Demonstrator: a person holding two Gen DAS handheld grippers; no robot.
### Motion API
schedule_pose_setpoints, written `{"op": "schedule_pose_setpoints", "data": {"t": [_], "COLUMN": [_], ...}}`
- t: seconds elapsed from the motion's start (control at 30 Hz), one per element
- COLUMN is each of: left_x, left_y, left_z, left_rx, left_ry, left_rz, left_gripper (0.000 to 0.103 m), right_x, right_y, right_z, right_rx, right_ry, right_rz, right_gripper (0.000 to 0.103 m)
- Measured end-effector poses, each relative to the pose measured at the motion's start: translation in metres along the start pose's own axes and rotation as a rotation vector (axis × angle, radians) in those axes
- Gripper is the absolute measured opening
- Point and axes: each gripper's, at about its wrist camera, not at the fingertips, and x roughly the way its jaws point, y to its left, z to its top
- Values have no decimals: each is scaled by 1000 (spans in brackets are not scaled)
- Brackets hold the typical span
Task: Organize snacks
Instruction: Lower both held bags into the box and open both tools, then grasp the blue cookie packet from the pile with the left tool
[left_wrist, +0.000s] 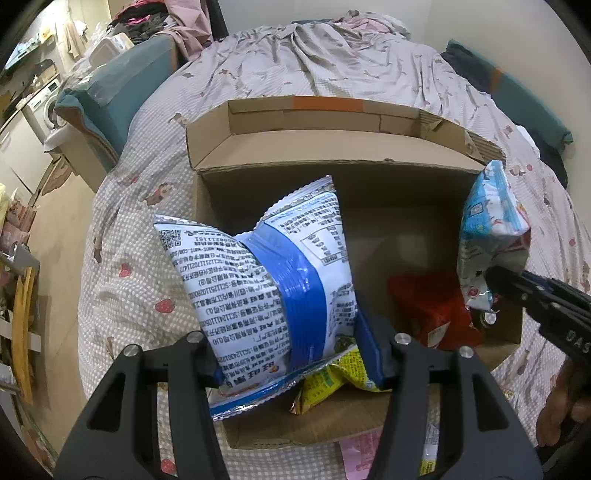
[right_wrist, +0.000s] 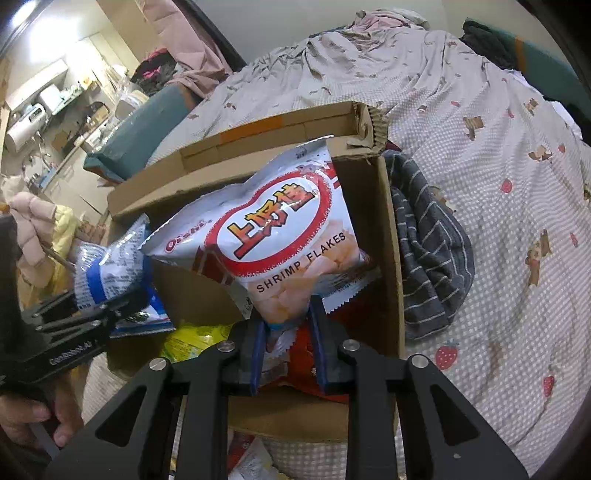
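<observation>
Nearest the left wrist camera, the left claw (left_wrist: 295, 354) stands partly open with the blue-and-white snack bag (left_wrist: 266, 288) between its fingers, pinched at the waist and hanging over the front left of the cardboard box (left_wrist: 332, 147). Nearest the right wrist camera, the right claw (right_wrist: 288, 343) is only narrowly parted; the lower edge of the shrimp flakes bag (right_wrist: 280, 236) sits between its blue pads, though whether they press on it or have let go is hard to tell. That bag stands over the right side of the box. Lower inside lie a yellow packet (left_wrist: 332, 380) near the front and a red packet (left_wrist: 432, 314) to the right, so two snacks look already stowed and these two seem about to be dropped in. Some wrappers (left_wrist: 369, 458) rest on the bed (left_wrist: 122, 280) in front of the box, so a little sorting probably remains. Beyond the right wall a striped grey cloth (right_wrist: 428, 258) lies on the bedspread, and rumpled bedding fills the far end.
</observation>
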Motion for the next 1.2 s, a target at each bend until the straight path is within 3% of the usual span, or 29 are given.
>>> {"op": "schedule_pose_setpoints", "data": {"t": [0.03,0.07,0.13,0.2,0.87,1.2], "left_x": [0,0,0,-3,-35,-64], "left_y": [0,-1,-2,-1,12,25], "left_z": [0,0,-1,-2,-8,-29], "left_rx": [1,2,0,-16,-51,-48], "left_ry": [3,7,13,5,-30,-46], "left_rz": [3,2,-2,12,15,4], "left_gripper": [54,58,70,78,78,78], "right_x": [-1,-2,-7,-13,-31,-52], "right_y": [-1,-2,-4,-5,4,28], "right_z": [1,2,2,3,-6,-24], "right_rx": [7,16,35,49,20,-73], "right_ry": [0,-3,-27,-61,-85,-101], "right_rz": [10,24,34,32,52,38], "right_gripper": [36,62,92,93,93,93]}}
